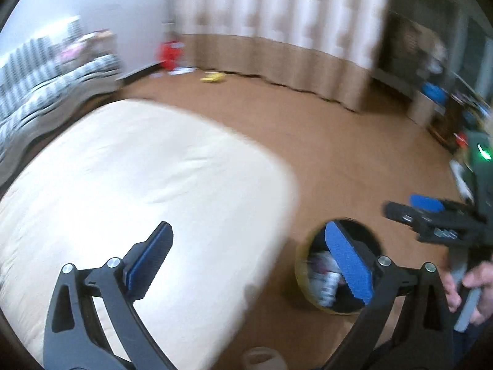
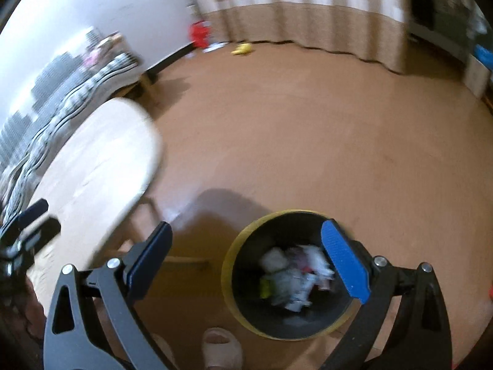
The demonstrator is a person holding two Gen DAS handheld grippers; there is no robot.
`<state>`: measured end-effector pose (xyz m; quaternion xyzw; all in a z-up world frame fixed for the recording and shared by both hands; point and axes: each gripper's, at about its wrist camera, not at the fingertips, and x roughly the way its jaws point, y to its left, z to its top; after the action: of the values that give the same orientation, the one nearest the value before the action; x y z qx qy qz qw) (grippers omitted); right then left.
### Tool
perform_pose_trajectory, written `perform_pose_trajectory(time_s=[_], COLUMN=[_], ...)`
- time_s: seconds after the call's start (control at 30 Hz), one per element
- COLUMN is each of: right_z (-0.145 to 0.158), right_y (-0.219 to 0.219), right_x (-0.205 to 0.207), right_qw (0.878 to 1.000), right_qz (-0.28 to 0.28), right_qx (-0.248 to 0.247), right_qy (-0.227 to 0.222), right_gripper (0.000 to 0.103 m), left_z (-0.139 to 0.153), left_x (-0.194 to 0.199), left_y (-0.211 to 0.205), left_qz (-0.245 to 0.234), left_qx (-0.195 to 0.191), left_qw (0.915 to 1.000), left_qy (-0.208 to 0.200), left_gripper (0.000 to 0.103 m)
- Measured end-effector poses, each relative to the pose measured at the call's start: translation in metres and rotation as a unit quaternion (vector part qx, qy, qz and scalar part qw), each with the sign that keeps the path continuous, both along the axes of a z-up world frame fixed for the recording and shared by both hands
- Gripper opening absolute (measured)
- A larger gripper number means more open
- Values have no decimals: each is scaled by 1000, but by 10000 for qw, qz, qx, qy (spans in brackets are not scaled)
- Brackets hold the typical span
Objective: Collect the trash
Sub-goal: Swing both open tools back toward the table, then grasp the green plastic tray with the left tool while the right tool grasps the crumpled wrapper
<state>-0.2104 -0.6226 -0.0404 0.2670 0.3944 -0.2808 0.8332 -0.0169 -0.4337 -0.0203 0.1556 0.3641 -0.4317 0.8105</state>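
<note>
Your left tongs [image 1: 251, 259] are spread wide with nothing between the ribbed blue pads [image 1: 346, 265], hanging over the edge of the pale, smooth, round-cornered surface [image 1: 138, 169]. Your right tongs [image 2: 251, 259] are just as wide and also grip nothing; they hang above the bin [image 2: 286, 274], with the right-hand pad crossing over its rim. The bin is a round drum, black inside with a yellow rim, standing on the brown floor [image 2: 308, 138] just beside the surface. Inside it lies the trash [image 2: 292, 277], a crumpled heap of white and grey wrappers with specks of yellow and red, too blurred to pick apart. A pale slipper [image 2: 220, 350] shows just in front of the bin at the lower edge. Farther off, a striped sofa [image 2: 77, 92] stands along the white wall, and at the far side a beige-and-white curtain [image 2: 308, 6] reaches the floor, with a small yellow thing [image 2: 243, 48] and a red one [image 2: 199, 33] near it.
</note>
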Motion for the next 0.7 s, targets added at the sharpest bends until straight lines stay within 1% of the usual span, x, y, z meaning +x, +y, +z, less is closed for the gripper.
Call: perform_pose_trajectory(time_s=[0.07,0.13,0.2,0.23,0.27,0.33,0.37,0.4,0.43,0.5,0.53,0.57,0.6,0.7], right_z=[7,11,15,15,17,21,22,23,23,23,21,19,17,8], right_y=[20,48,81,93,113,143,165,181,198,235,253,272,285,339], right_x=[28,63,101,113,134,161,180,193,207,238,252,267,277,310], right_qw=[9995,9972,9928,9909,9872,9811,9758,9716,9669,9559,9505,9450,9411,9230], right_qz=[314,742,1192,1341,1591,1927,2173,2348,2530,2908,3083,3255,3368,3838], right_qx=[-43,-97,-131,-133,-136,-188,-244,-281,-318,-401,-376,-319,-284,-285], right_qy=[-35,-36,-10,-7,-20,-50,-73,-79,-92,-89,-80,-61,-43,63], right_gripper=[94,94,94,94,94,94,94,94,94,94,94,94,94,94], left_z=[3,4,6,6,5,5,2,2,0,-4,-5,-9,-11,-18], left_x=[31,60,88,98,115,134,147,153,160,180,187,197,205,230], left_y=[41,84,130,148,181,221,254,272,295,344,360,386,400,432], left_qz=[509,1000,1512,1709,2064,2514,2861,3025,3240,3705,3855,4105,4237,4526], left_qx=[20,57,64,62,66,98,141,165,203,205,185,171,183,249], left_qw=[9987,9949,9884,9852,9784,9677,9580,9528,9456,9284,9224,9116,9055,8913], left_qy=[-7,-59,-90,-96,-99,-126,-169,-191,-220,-181,-159,-145,-144,-68], left_gripper=[96,96,96,96,96,96,96,96,96,96,96,96,96,96])
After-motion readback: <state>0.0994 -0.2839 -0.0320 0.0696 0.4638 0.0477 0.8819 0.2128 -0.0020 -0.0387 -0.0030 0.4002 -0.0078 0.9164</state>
